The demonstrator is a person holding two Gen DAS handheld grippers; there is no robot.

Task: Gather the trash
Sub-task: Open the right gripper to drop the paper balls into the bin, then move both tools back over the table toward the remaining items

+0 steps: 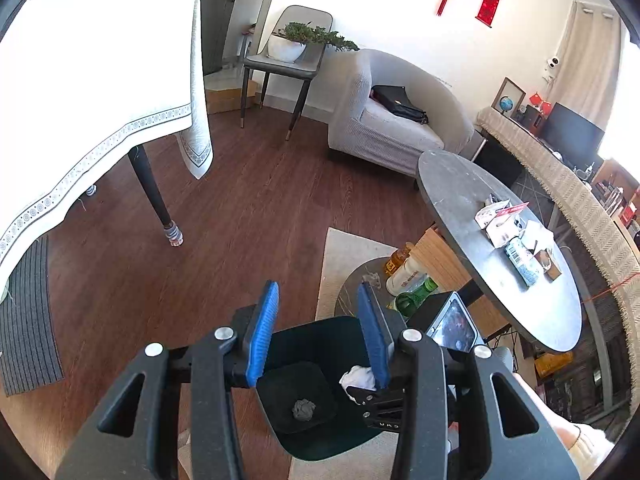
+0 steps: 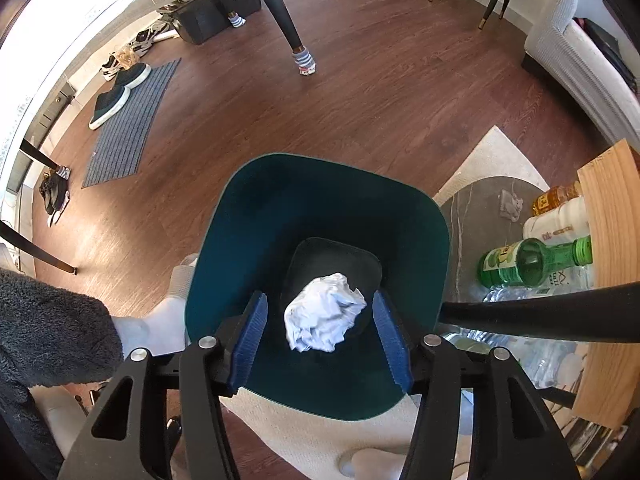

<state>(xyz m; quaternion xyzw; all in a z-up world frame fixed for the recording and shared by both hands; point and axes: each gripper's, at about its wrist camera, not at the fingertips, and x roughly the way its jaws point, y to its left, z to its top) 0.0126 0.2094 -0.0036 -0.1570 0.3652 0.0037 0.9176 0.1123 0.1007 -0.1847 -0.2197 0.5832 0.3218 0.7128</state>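
Note:
A dark green trash bin (image 2: 224,232) stands on the floor under both grippers. In the right wrist view a crumpled white paper ball (image 2: 324,312) hangs between the spread blue pads of my right gripper (image 2: 320,336), above the bin's mouth, touching neither pad. In the left wrist view my left gripper (image 1: 320,332) is open and empty over the same bin (image 1: 304,340). A small grey paper wad (image 1: 303,409) lies on the bin's bottom. The white ball (image 1: 358,378) shows at the bin's right side beside the right gripper's black tip.
A low round grey table (image 2: 472,208) beside the bin holds a green glass bottle (image 2: 532,262), plastic bottles and a grey scrap (image 2: 510,204). A taller round table (image 1: 460,192) carries cartons and wrappers (image 1: 504,220). A sofa (image 1: 392,128), a chair and a cloth-covered table (image 1: 100,92) stand around.

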